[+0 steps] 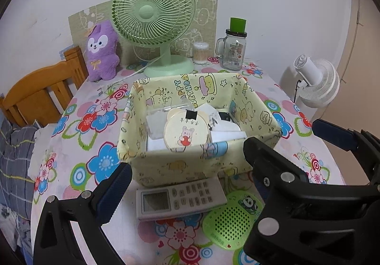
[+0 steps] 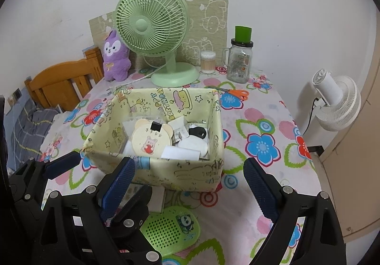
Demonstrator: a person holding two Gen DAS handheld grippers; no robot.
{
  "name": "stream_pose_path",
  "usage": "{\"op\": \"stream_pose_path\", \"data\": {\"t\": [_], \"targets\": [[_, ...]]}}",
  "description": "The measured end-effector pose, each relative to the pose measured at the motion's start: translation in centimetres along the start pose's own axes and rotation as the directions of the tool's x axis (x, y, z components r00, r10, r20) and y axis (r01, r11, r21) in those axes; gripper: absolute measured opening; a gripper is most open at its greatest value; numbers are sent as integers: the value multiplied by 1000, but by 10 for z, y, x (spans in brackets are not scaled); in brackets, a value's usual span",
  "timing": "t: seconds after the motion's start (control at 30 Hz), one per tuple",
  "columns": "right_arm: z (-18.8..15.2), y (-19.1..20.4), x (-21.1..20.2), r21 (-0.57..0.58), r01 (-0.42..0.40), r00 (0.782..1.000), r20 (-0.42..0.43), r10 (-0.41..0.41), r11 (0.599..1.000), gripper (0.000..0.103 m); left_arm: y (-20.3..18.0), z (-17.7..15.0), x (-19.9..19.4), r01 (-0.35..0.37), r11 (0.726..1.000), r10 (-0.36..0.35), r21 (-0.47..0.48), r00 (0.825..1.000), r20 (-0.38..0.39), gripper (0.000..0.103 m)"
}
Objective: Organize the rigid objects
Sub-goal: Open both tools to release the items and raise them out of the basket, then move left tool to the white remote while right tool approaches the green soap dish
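1. The left hand-held gripper (image 1: 187, 165) fills the bottom of the left wrist view with its fingers spread wide and nothing between the pads; it is released.
2. The right hand-held gripper (image 2: 190, 170) stands likewise at the bottom of the right wrist view, jaws wide apart and empty, released.
3. A yellow cartoon-print fabric box (image 1: 190, 162) sits at the centre of both views on the floral worktop (image 1: 71, 146).
4. Inside the box lie a round bear-shaped mirror with a rabbit picture (image 1: 186, 132), white cards and a black-and-white item.
5. A grey remote control (image 1: 180, 198) lies on the worktop in the lower middle of the left wrist view, just in front of the box, between the left gripper's fingers in the picture.
6. A green perforated panda disc (image 1: 228, 222) lies lower right of the remote, touching it.
7. At the top of the frame stand a green desk fan (image 1: 154, 13), a purple plush toy (image 1: 102, 51), a cotton-swab tub (image 1: 201, 52) and a glass jar with a green cap (image 1: 234, 51).
8. Orange-handled scissors (image 2: 235, 93) lie right of the box's far corner.
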State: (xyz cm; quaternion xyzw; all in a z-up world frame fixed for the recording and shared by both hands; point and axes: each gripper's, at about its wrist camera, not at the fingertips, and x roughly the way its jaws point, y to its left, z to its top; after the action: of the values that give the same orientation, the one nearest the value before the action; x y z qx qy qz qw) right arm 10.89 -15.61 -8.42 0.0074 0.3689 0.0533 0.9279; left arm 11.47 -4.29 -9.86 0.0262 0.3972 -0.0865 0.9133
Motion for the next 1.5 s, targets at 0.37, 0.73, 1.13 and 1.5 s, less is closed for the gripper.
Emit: {"op": "stream_pose_path", "data": {"t": [0.37, 0.73, 1.13, 1.5], "targets": [[-18, 4, -14, -28, 21, 1000, 0, -21, 999, 94, -1, -20, -9, 12, 1000, -12, -8, 1000, -3, 103], [-38, 7, -17, -34, 19, 1000, -10, -19, 999, 94, 5, -44, -8, -3, 1000, 2, -21, 1000, -25, 103], [-57, 15, -3, -50, 15, 999, -50, -17, 999, 94, 14, -65, 7, 15, 999, -19, -52, 998, -66, 103], [-68, 20, 24, -49, 9, 994, -108, -14, 999, 94, 23, -75, 31, 10, 999, -15, -36, 993, -117, 103]]}}
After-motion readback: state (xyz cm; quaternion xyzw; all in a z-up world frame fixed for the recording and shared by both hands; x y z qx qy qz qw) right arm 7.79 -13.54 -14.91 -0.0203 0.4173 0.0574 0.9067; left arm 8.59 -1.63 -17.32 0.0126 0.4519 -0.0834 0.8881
